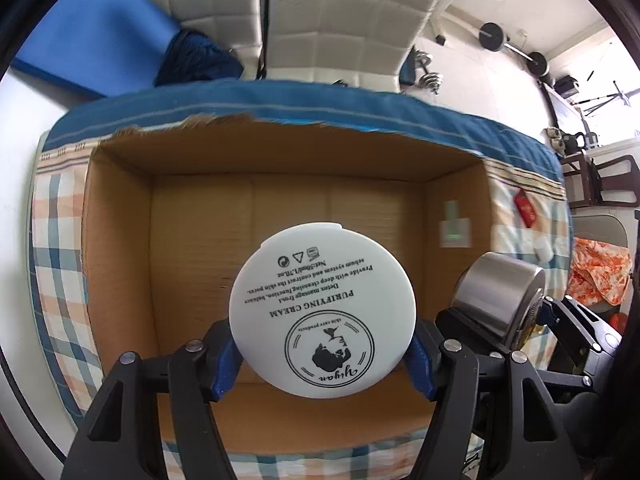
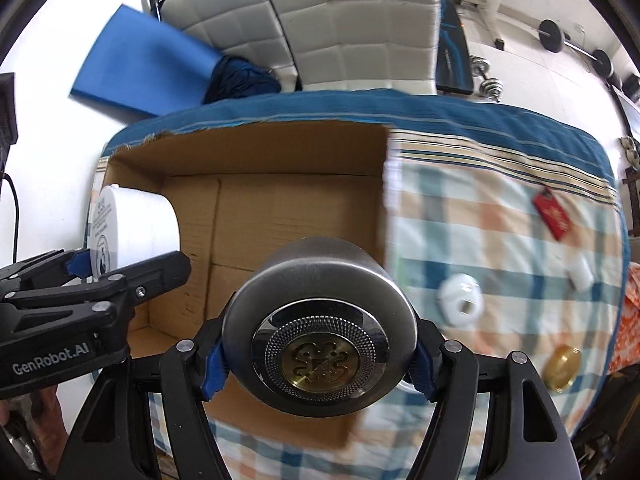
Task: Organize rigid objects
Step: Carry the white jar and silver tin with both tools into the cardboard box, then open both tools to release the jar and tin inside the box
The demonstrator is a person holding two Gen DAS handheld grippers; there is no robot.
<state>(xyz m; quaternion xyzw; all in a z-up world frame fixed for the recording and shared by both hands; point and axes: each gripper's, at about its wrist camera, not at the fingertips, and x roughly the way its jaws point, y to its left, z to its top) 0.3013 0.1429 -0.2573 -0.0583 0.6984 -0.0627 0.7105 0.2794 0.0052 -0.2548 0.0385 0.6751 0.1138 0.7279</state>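
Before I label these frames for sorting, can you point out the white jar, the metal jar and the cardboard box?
white jar (image 1: 320, 312), left wrist view, printed base.
metal jar (image 2: 320, 344), right wrist view, embossed end.
cardboard box (image 1: 280, 160), left wrist view, far inner wall.

Black tongs (image 2: 320, 354) with blue fingertip pads (image 2: 214, 364), silver screws and white "GenRobot.AI" lettering.

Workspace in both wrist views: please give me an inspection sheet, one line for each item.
Surface: checked cloth over the table.
Job's things: white cream jar, silver jar, open cardboard box, nothing seen inside.
Clutter: white lid, gold cap, red packet, small white piece.
Grippers: left gripper shut on cream jar; right gripper shut on silver jar.
Cables: black cord at left edge.
Surroundings: white padded sofa, blue mat, barbells.
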